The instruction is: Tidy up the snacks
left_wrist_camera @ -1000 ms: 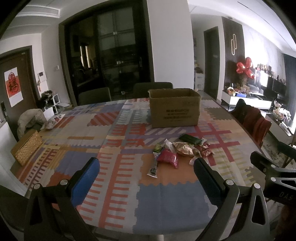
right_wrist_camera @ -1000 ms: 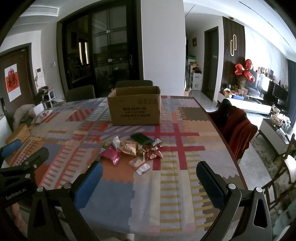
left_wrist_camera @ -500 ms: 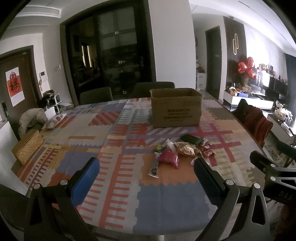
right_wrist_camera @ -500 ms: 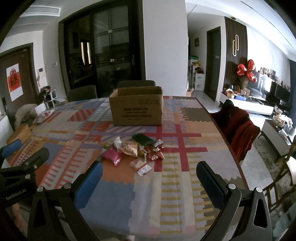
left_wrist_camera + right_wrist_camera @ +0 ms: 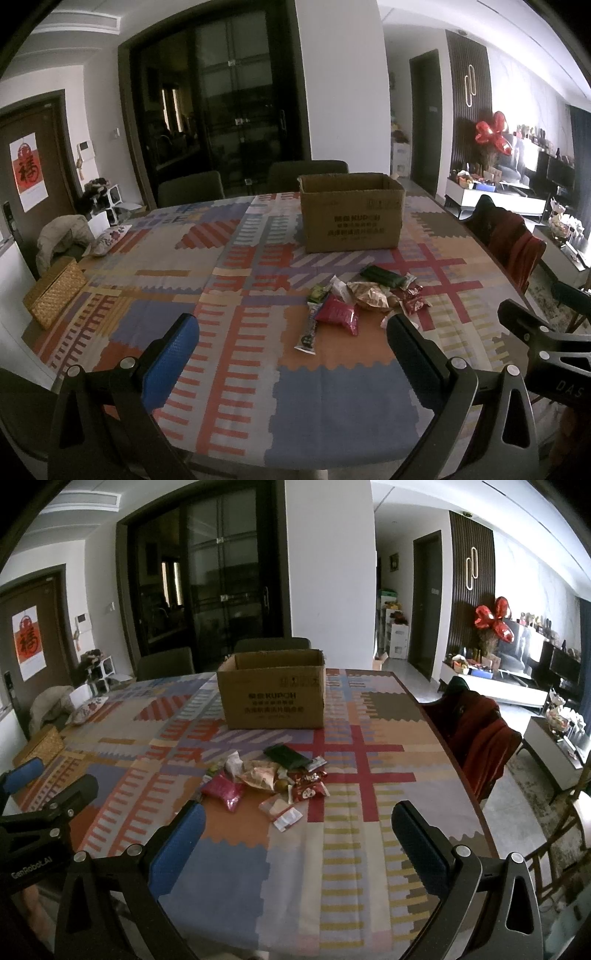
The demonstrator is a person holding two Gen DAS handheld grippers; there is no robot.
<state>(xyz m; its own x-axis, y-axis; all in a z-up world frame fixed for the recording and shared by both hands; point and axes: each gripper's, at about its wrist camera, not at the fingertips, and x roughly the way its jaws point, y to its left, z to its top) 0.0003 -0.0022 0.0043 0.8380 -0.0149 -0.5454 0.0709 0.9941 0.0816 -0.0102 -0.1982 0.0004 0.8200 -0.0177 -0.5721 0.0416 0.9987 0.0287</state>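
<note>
Both the left gripper [image 5: 291, 350] and right gripper [image 5: 299, 834] gape wide, empty, above the patchwork-clothed table [image 5: 236, 878]. The open brown cardboard box [image 5: 271, 693] hides its inside; the heaped snack packets [image 5: 266, 779] overlap, labels unreadable.

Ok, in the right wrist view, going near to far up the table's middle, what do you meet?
Clear packet with a white end → red wrapped snacks → dark green packet → open cardboard box → dark chair behind the table.

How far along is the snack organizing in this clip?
Nothing looks done yet: the snack packets lie in a loose pile on the table, in front of the open cardboard box. Nothing is in hand; the left hand-held gripper and right hand-held gripper are open and empty. All sorting remains.
</note>
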